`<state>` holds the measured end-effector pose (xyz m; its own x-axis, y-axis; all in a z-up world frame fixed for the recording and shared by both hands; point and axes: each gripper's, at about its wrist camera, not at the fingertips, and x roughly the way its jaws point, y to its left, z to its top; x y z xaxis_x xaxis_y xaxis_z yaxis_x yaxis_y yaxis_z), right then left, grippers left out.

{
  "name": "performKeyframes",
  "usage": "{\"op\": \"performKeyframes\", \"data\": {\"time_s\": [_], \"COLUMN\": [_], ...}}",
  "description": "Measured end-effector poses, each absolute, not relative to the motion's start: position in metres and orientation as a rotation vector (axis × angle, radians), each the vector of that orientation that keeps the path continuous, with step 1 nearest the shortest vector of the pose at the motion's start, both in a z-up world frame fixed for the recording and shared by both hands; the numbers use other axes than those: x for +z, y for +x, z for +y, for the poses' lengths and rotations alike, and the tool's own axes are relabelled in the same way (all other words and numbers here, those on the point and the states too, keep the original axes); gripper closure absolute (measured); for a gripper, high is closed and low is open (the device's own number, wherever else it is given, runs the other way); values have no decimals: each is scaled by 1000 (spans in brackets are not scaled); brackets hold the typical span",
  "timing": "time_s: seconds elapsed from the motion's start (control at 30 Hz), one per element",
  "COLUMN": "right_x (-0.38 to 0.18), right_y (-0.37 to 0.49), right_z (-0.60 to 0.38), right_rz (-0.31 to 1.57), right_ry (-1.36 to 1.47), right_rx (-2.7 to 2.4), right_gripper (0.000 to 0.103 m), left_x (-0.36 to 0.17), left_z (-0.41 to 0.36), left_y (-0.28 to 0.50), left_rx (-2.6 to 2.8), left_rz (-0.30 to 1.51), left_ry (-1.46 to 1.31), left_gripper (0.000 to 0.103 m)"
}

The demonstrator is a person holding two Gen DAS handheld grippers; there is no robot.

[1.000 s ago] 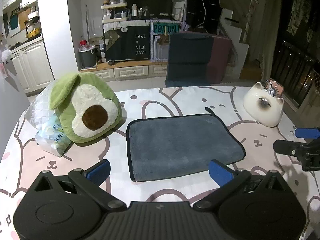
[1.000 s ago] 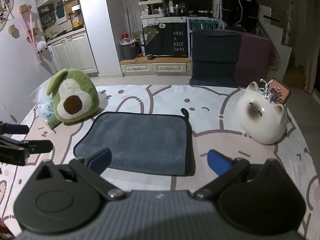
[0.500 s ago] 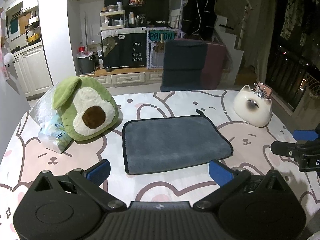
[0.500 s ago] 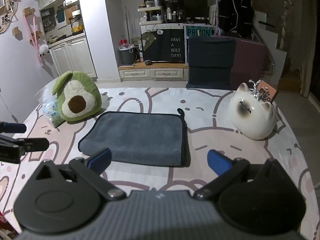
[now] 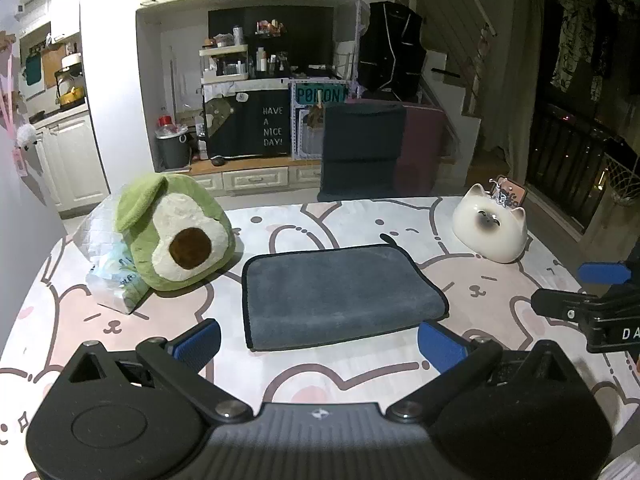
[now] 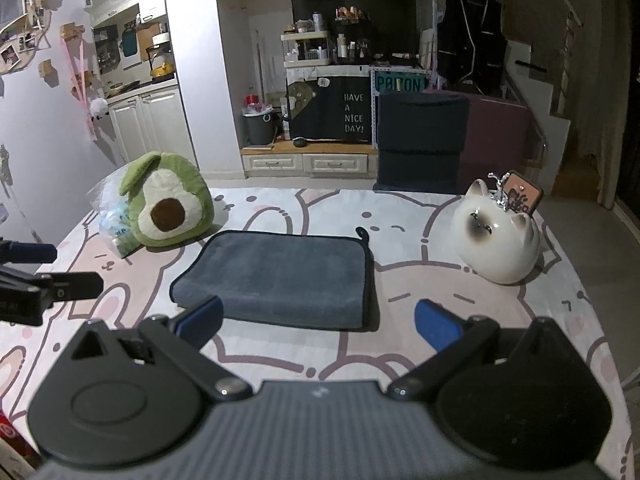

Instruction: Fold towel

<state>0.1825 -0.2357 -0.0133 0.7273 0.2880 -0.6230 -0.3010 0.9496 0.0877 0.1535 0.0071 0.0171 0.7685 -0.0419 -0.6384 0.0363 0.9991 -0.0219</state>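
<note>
Left wrist view, folded grey towel (image 5: 340, 294) on table, left gripper (image 5: 318, 342) and right gripper (image 6: 318, 320) spread wide, empty

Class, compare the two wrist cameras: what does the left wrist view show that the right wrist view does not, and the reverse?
Only the left wrist view shows the right gripper at its right edge, and dark railings. Only the right wrist view shows the left gripper at its left edge, and wall photos. Both show the grey towel, folded flat on the bear-print cloth, the avocado plush, and the cat ornament. Both grippers are open.
</note>
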Motion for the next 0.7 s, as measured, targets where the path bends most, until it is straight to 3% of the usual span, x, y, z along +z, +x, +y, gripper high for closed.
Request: {"op": "performKeyframes", "data": {"time_s": [0.7], "right_x": [-4], "right_y": [130], "right_z": [-238], "right_rz": [624], "right_ry": [-28], "right_rx": [354], "right_gripper": [0], "left_x": [22], "left_z": [10], "left_y": [100], "left_rx": [-13], "left_rz": [622], "left_ry": [17], "left_gripper": [0]}}
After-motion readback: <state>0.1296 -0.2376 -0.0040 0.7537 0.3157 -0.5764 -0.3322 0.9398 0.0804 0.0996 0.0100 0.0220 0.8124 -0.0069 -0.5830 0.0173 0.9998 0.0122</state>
